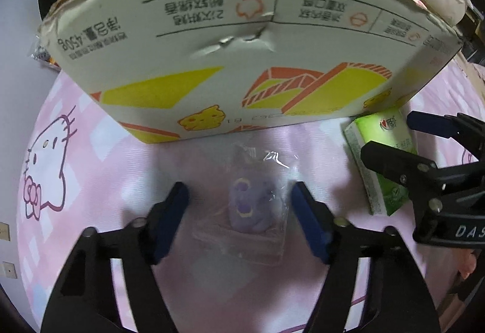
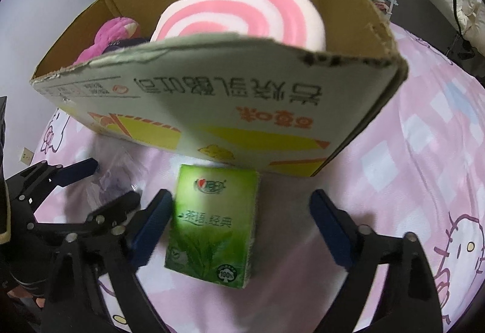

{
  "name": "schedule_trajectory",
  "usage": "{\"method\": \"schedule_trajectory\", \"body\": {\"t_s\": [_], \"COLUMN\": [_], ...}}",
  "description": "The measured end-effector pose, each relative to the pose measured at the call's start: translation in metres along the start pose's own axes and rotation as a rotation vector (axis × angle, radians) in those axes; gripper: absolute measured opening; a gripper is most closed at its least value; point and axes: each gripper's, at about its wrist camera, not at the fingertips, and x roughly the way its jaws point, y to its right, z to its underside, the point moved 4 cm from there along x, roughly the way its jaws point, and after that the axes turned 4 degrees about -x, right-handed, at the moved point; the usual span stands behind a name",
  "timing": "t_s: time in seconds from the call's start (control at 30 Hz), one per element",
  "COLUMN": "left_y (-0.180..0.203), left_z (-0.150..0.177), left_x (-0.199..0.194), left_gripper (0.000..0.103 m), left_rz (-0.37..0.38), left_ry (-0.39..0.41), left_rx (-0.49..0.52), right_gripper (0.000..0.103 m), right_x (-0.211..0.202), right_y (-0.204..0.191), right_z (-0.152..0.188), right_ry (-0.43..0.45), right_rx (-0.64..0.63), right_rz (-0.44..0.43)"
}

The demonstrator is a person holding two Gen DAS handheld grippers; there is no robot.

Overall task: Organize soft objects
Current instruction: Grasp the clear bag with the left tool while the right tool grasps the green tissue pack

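Soft purple toy [image 1: 248, 205] in clear wrap lies on the bed [image 1: 91, 169], between the wide-open left hand-held gripper [image 1: 239, 196]. Right view: wide right hand-held gripper [image 2: 239, 211] straddles a green tissue pack [image 2: 212, 224]; cardboard box [image 2: 212, 108] already holds a pink-swirl cushion [image 2: 242, 14]. Two items seemingly remain.

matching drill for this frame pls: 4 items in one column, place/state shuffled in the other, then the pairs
Things:
1. tissue pack
2. purple toy
3. swirl cushion
4. cardboard box

Places or states:
A. inside the box
B. in a clear bag between the open left gripper fingers
C. open-topped, standing on the pink bedsheet
D. flat on the sheet between the open right gripper fingers

Pairs: 1-D, 2-B, 3-A, 4-C
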Motion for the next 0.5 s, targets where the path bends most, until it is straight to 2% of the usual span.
{"method": "schedule_trajectory", "body": {"t_s": [0.07, 0.2, 0.37, 0.5], "left_y": [0.001, 0.001, -0.005, -0.008], "left_z": [0.001, 0.007, 0.016, 0.020], "left_x": [-0.002, -0.007, -0.017, -0.031], "left_gripper": [0.053, 0.048, 0.046, 0.045], "left_rz": [0.012, 0.011, 0.016, 0.014], "left_ry": [0.000, 0.000, 0.003, 0.015], "left_rx": [0.004, 0.007, -0.022, -0.041], "right_gripper": [0.080, 0.060, 0.057, 0.057], "right_x": [0.003, 0.001, -0.003, -0.018], "right_y": [-0.004, -0.012, -0.019, -0.023], "right_z": [0.002, 0.008, 0.014, 0.012], "right_ry": [-0.006, -0.020, -0.015, 0.049], "right_rx": [0.000, -0.012, -0.034, -0.047], "right_rz": [-0.010, -0.035, -0.033, -0.032]}}
